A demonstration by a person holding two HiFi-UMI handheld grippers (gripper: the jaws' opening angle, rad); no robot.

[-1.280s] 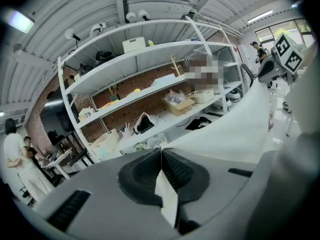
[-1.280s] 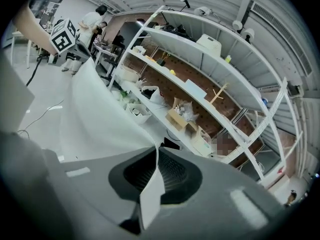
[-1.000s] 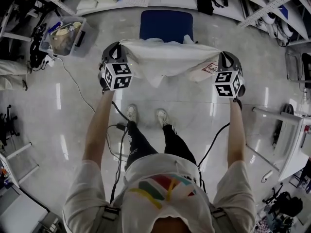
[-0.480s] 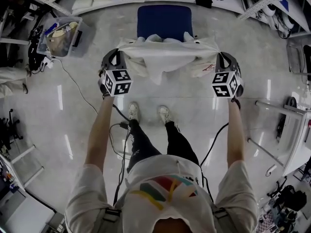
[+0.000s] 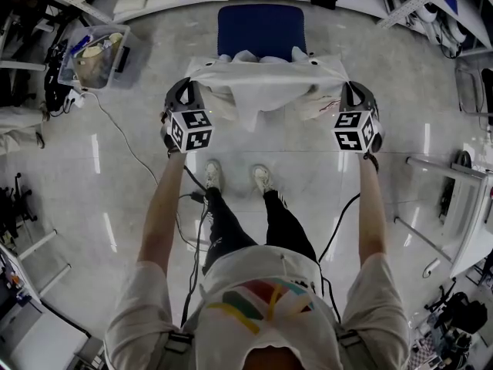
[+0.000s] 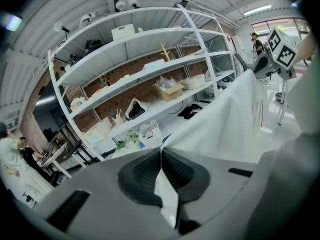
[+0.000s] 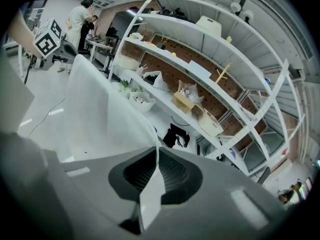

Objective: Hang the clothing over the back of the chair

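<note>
A white garment point(image 5: 262, 79) is stretched wide between my two grippers, just in front of the blue chair point(image 5: 260, 29); its far edge lies at the chair's back. My left gripper point(image 5: 185, 99) is shut on the garment's left edge, and white cloth point(image 6: 165, 194) shows pinched between its dark pads. My right gripper point(image 5: 350, 99) is shut on the right edge, with a strip of cloth point(image 7: 152, 191) between its pads. The cloth point(image 6: 225, 119) runs taut toward the other gripper point(image 6: 277, 54) in the left gripper view, and likewise cloth point(image 7: 95, 104) in the right gripper view.
A person's legs and shoes point(image 5: 235, 179) stand on the glossy floor behind the chair. A clear bin point(image 5: 96, 52) sits at the left, cables point(image 5: 123, 141) trail across the floor, and metal shelving point(image 6: 150, 79) lines the far wall. White frames point(image 5: 454, 206) stand at the right.
Both grippers have come down with the garment and shifted toward the chair. The cloth's far edge now lies closer over the chair's back. Both grips are unchanged.
</note>
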